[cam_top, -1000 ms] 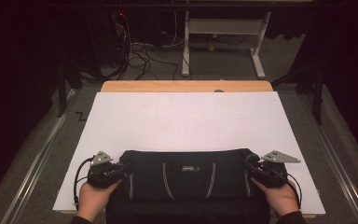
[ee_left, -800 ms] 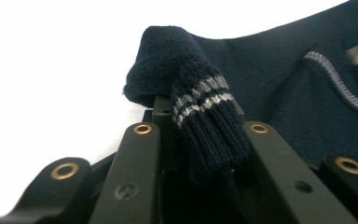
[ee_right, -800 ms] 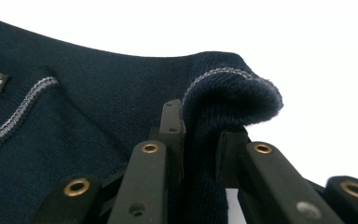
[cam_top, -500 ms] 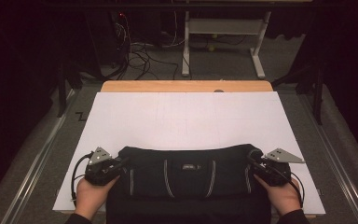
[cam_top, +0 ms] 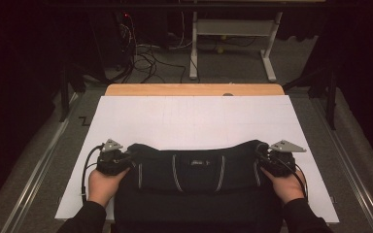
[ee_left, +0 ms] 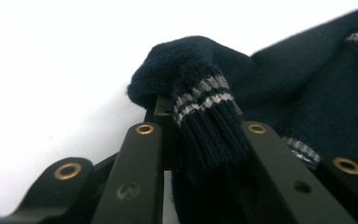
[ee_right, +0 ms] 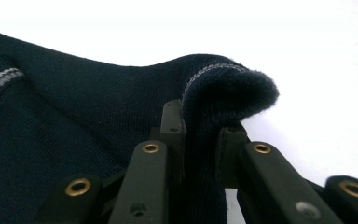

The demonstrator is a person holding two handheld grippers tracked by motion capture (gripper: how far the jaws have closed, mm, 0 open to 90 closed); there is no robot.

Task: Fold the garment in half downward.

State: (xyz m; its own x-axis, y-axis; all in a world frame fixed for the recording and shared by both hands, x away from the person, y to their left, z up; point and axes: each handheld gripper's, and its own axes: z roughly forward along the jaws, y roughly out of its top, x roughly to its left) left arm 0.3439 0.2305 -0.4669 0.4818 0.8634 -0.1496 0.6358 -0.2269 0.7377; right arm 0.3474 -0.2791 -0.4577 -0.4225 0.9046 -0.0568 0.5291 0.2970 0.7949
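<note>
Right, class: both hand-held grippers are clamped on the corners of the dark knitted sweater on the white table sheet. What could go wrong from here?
1. The left hand-held gripper pinches only a bunched ribbed fold of the dark navy knitted sweater with grey stripes; the knit might slip out.
2. The right hand-held gripper grips a rolled edge, so the fold may come out uneven.
3. Much of the sweater hangs over the near edge of the white paper table sheet; its weight could drag it back.

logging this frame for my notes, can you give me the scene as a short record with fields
garment: dark navy knit sweater with grey stripes, lying at the near edge
surface: white sheet over a wooden table
left gripper: shut on the sweater's left corner
right gripper: shut on the sweater's right corner
hands: left hand, right hand, each holding a gripper
</note>
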